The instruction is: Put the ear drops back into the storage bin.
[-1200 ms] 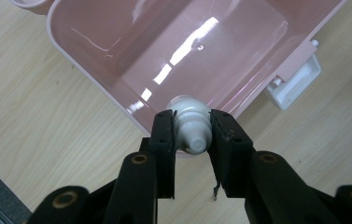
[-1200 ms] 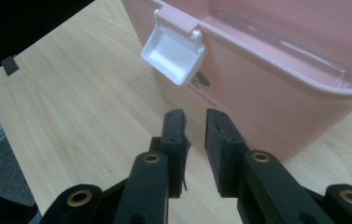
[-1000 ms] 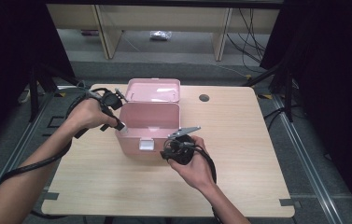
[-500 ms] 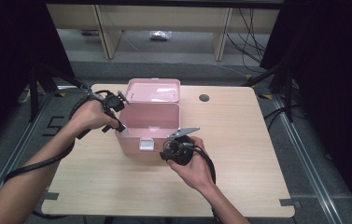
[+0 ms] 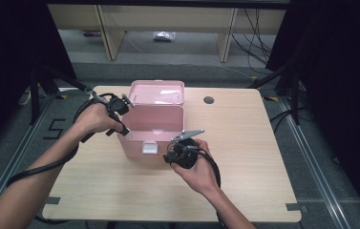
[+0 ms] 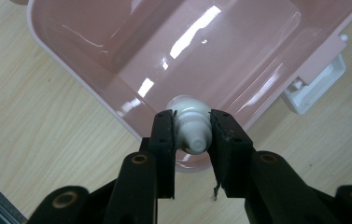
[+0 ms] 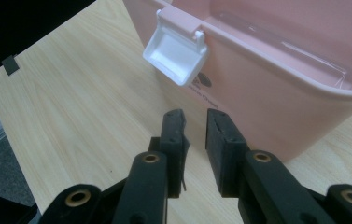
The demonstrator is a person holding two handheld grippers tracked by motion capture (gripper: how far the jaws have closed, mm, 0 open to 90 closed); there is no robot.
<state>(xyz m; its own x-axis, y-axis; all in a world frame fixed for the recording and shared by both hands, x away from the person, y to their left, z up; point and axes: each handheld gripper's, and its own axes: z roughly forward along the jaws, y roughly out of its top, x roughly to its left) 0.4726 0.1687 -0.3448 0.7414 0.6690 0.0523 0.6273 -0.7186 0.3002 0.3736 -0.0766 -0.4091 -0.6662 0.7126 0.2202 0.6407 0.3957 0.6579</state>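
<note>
Left tool (image 6: 190, 135) clamps a small white bottle (image 6: 191, 125) by its ribbed cap, low centre of the frame, over the pink box (image 6: 94, 100) rim. Light, hard, probably slippery plastic; the ribs give purchase. Right tool (image 7: 194, 122) narrow, empty.

A small white bottle (image 6: 191, 127), ribbed below its rounded cap, is clamped between the two black jaws of the left hand-held gripper (image 6: 191, 140). It points cap-first toward the camera and hangs above the near rim of the pink box (image 5: 154, 125), just over the open inside. The pink box is a glossy plastic tub with rounded corners; it stands upright with its lid (image 5: 158, 92) swung back behind it. A white latch (image 7: 176, 50) hangs open on the front wall of the box, just below the rim.
</note>
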